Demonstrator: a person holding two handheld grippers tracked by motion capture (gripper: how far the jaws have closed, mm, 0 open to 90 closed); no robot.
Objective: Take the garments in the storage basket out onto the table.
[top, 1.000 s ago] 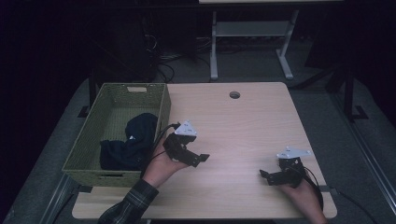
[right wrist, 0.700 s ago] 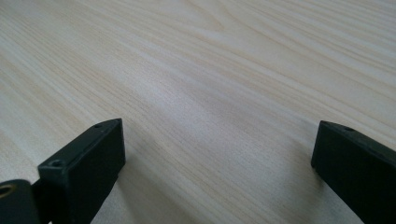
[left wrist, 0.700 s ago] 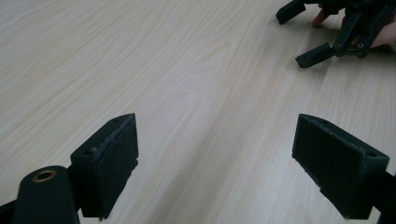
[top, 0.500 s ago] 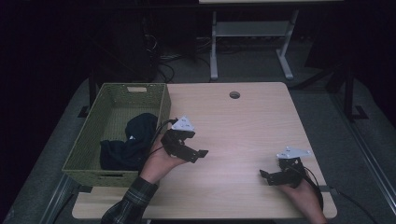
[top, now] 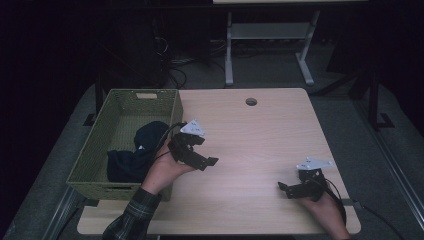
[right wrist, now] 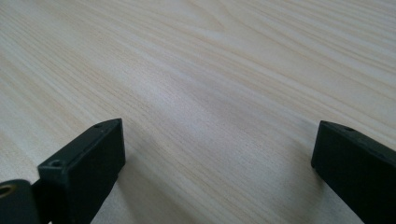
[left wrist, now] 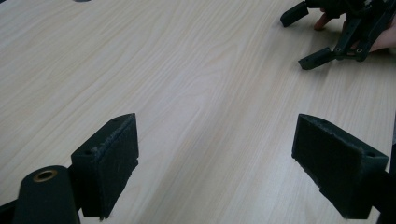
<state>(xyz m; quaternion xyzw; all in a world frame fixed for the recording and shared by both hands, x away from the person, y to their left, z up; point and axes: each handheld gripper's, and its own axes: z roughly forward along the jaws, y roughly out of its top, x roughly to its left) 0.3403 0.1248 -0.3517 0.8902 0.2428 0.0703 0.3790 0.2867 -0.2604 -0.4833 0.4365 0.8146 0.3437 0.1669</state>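
— Dark clothing [top: 137,152] lies bunched in the green woven basket [top: 95,150], heaped toward the basket's near right corner. Where does the basket stand?

— The basket sits at the table's [top: 260,135] left edge, overhanging it on the left, with its right wall along the wood. The clothing rests against that right wall, a rounded dark lump farther back and a flatter fold nearer the front.

— And the left gripper [top: 200,157]?

— It hovers just beside the basket's right wall, above the table's left part, held by the person's left hand [top: 162,172], whose plaid sleeve [top: 132,220] comes up from the near edge. Its jaws stand wide apart with nothing between them; the left gripper view shows bare pale wood between the two black pads [left wrist: 109,163]. The jaws point away from the basket, toward the table's right side.

— Does it touch the clothing?

— No. The gripper is outside the basket, though near the dark lump.

— What about the right gripper [top: 290,189]?

— It sits low near the table's near right corner, held in the right hand [top: 327,210]. Its jaws are also spread wide and empty; the right gripper view shows only wood grain between them. In the left gripper view it appears far off at the upper right [left wrist: 317,35], well apart from the left one.

— Anything else on the table?

— A small round cable hole [top: 251,101] near the far edge.
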